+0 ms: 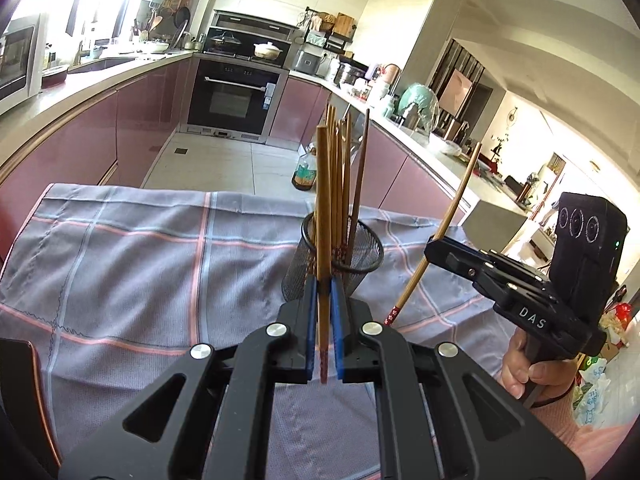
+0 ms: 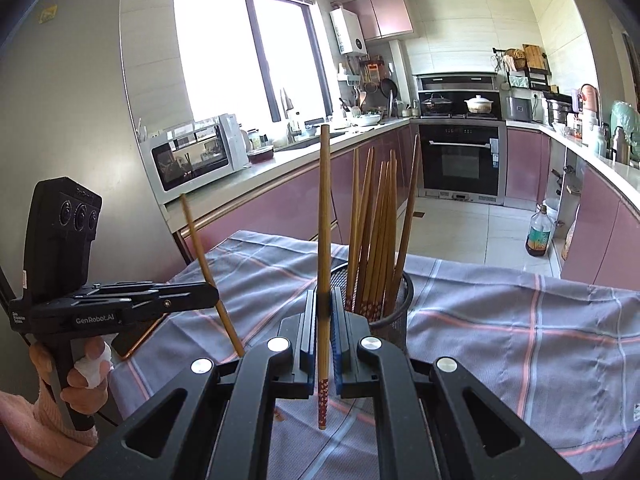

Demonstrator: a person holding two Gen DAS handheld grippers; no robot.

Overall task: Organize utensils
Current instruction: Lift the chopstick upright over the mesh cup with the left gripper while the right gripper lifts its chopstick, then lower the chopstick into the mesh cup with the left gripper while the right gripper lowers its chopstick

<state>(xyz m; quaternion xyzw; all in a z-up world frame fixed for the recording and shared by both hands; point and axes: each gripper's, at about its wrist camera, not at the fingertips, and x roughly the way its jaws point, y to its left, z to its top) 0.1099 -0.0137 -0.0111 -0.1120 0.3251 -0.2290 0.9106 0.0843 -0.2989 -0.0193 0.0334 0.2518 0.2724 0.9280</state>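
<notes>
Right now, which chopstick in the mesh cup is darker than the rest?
The dark brown chopstick at the right edge of the bundle in the mesh cup; the others standing there are light bamboo-coloured.

"DAS" is read in white letters on the right gripper [image 1: 434,246], while "GenRobot.AI" is seen printed along the left gripper [image 2: 214,294] body.

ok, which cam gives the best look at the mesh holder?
Left wrist: the mesh holder shows its full rim and most of its wall behind the held chopstick. In the right wrist view the fingers cover its lower left.
</notes>
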